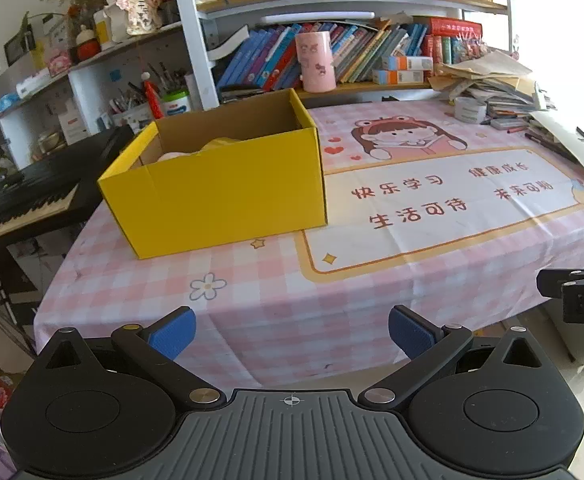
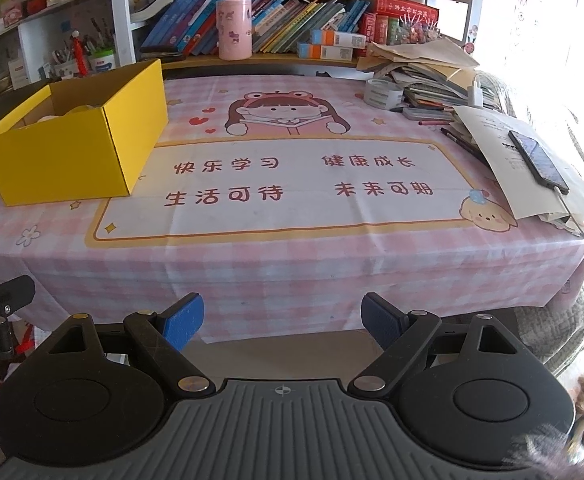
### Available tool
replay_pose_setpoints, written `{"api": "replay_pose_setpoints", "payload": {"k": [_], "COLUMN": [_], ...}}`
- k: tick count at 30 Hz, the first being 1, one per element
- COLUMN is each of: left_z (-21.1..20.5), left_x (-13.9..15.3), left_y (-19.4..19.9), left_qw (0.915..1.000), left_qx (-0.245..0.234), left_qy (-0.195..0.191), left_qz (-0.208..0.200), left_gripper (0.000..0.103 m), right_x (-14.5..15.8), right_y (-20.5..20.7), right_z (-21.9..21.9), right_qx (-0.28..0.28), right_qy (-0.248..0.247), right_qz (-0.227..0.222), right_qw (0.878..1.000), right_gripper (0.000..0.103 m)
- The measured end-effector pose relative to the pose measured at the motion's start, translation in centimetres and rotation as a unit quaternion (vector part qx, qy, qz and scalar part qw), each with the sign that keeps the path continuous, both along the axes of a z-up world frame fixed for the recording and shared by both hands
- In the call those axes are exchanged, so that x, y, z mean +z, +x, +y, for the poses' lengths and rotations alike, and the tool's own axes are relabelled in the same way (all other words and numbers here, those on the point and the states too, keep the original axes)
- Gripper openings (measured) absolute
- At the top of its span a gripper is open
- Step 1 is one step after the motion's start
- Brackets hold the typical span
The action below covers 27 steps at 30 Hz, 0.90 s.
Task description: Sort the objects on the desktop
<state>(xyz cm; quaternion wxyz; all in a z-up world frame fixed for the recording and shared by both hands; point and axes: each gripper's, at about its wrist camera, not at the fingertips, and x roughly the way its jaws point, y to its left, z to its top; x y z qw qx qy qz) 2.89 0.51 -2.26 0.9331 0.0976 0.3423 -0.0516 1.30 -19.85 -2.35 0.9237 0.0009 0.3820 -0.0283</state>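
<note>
An open yellow cardboard box (image 1: pixel 220 192) (image 2: pixel 72 148) stands on the left part of the desk, with pale yellow and pink things partly showing inside. My left gripper (image 1: pixel 292 334) hangs open in front of the desk's near edge, nothing between its blue pads (image 1: pixel 174 336). My right gripper (image 2: pixel 282 322) is open too and empty, off the near edge at the middle. A roll of tape (image 2: pixel 382 92) (image 1: pixel 470 109), pens (image 2: pixel 462 142) and a phone (image 2: pixel 538 162) lie at the right.
A pink checked cloth with a cartoon girl (image 2: pixel 284 114) covers the desk (image 2: pixel 292 248). A pink cylinder (image 2: pixel 234 30) and books (image 2: pixel 304 20) fill the back shelf. Stacked papers (image 2: pixel 424 68) crowd the right side. A keyboard piano (image 1: pixel 24 204) stands left of the desk.
</note>
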Motion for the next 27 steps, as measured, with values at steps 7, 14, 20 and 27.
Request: {"api": "replay_pose_setpoints", "payload": {"k": [7,14,20,27], "left_z": [0.14,0.34,0.47,0.54], "left_x": [-0.13,-0.14,-0.25,-0.40], "left_y": [0.26,0.36,0.56,0.70], "left_qw": [1.0000,0.9999,0.9997,0.9995], "left_qx": [0.002,0.002,0.004,0.010], "left_qy": [-0.006,-0.014,-0.019,-0.019], "left_qz": [0.005,0.007,0.015,0.021], "left_gripper": [0.103,0.103,0.103,0.103], "right_x": [-0.14,-0.16,0.01,-0.13], "right_y": [0.07,0.12,0.33,0.44], "right_z": [-0.12,-0.10,0.11,0.28], "right_qx": [-0.004,-0.003,0.002,0.005], "right_qy": [0.000,-0.001,-0.004,-0.004], "right_qz": [0.005,0.004,0.005,0.007], "right_qw": [1.000,1.000,1.000,1.000], "right_gripper": [0.085,0.085,0.085,0.085]}}
